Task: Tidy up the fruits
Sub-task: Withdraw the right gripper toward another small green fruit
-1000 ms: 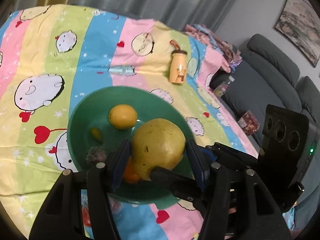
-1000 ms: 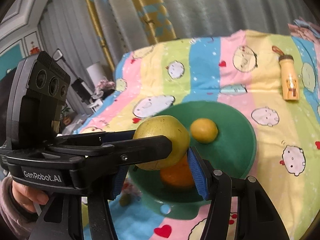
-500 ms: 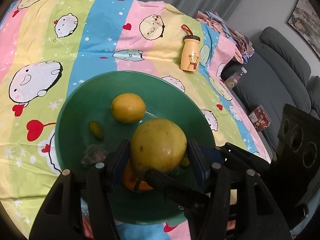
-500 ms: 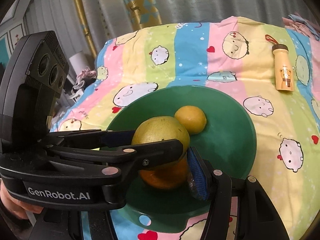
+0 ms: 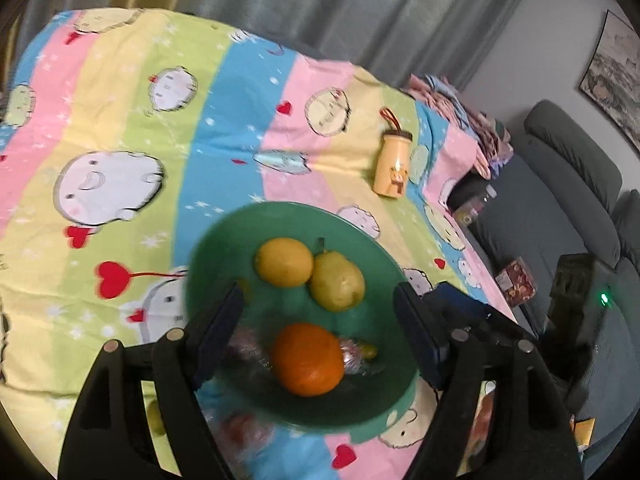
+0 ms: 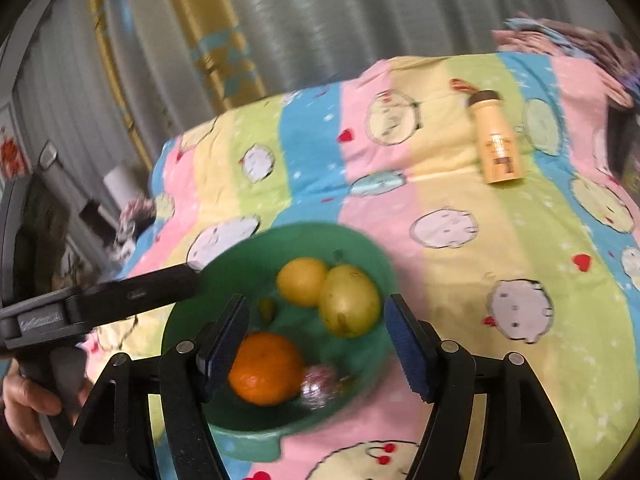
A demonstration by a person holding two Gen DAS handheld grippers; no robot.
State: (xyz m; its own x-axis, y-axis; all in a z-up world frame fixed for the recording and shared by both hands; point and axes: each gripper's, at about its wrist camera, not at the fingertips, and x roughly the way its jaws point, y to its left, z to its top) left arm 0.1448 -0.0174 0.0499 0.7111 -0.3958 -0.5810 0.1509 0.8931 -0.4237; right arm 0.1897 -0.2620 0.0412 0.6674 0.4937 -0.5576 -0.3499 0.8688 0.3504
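Green bowl (image 5: 384,252) on striped bedsheet (image 5: 120,128): holds 1 lemon (image 5: 284,262), 1 pear (image 5: 337,281) touching it, 1 orange (image 5: 308,359), small wrapped items. My left gripper (image 5: 320,320) and right gripper (image 6: 316,332): fingers spread, empty, above the bowl. Step: placement apparently done; next I seek any loose fruit.

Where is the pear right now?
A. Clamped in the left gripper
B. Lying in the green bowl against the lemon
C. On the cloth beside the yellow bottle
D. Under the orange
B: the pear lies in the green bowl touching the lemon, and both grippers are open and hold nothing.
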